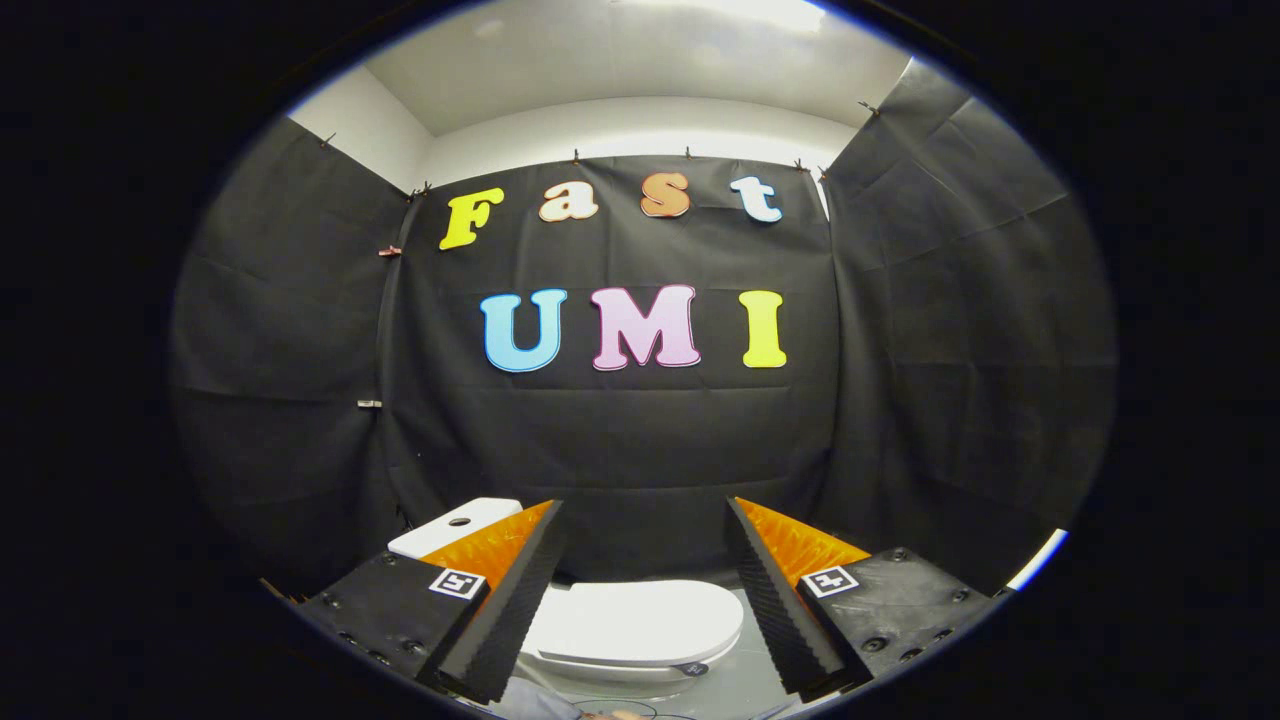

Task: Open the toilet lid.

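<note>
Gripper view looks along the two fingers, and the gripper (645, 590) stands wide, its fingers well apart with nothing between the pads and nothing touched. Each finger carries a ribbed inner face and a small square marker on its outer block.

Between the fingers, lower and beyond them, sits the toilet (620, 665). Its lid (635, 622) is down, lying flat on the seat, a smooth white oval whose nearer rim curves just above the bowl. The left finger (505, 610) overlaps the lid's left end in the picture; whether it is near it in depth I cannot tell. The right finger (775, 600) stands just beside the lid's right end, with a strip of pale floor (740, 690) showing between them.

Behind the left finger, the white tank (455, 525) shows its flat top with a round button hole in it, set against the back wall.

Black cloth (620, 440) hangs behind and on both sides of the toilet, pinned along its top edge with small clips. Above the cloth a white wall and ceiling (620, 70) show, brightly lit. Down by the fingers' base, a bit of bluish fabric and thin cable lie on the floor, too cut off to tell more.
</note>
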Demonstrator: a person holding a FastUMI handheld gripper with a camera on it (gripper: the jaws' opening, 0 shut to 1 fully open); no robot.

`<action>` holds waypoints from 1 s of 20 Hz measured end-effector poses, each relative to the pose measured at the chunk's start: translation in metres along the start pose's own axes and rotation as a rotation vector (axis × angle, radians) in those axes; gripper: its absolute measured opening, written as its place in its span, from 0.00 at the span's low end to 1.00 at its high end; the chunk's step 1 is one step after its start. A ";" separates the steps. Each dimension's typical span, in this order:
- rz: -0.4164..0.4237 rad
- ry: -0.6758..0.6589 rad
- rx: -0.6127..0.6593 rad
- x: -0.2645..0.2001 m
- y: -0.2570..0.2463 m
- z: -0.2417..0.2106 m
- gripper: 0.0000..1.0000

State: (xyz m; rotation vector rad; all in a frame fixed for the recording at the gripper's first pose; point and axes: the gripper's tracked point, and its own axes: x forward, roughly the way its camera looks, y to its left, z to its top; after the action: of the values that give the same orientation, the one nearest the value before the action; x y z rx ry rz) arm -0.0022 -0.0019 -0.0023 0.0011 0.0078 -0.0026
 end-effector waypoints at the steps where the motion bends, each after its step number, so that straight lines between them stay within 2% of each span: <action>1: 0.000 0.001 0.001 0.000 0.000 0.000 0.99; 11: -0.026 0.042 0.068 0.015 -0.016 -0.027 0.99; 15: -0.035 0.087 0.141 0.032 -0.033 -0.061 0.99; 20: -0.061 0.201 0.246 0.061 -0.060 -0.125 0.99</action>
State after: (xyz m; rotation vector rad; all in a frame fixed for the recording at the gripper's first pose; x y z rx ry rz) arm 0.0576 -0.0624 -0.1279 0.2470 0.2086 -0.0647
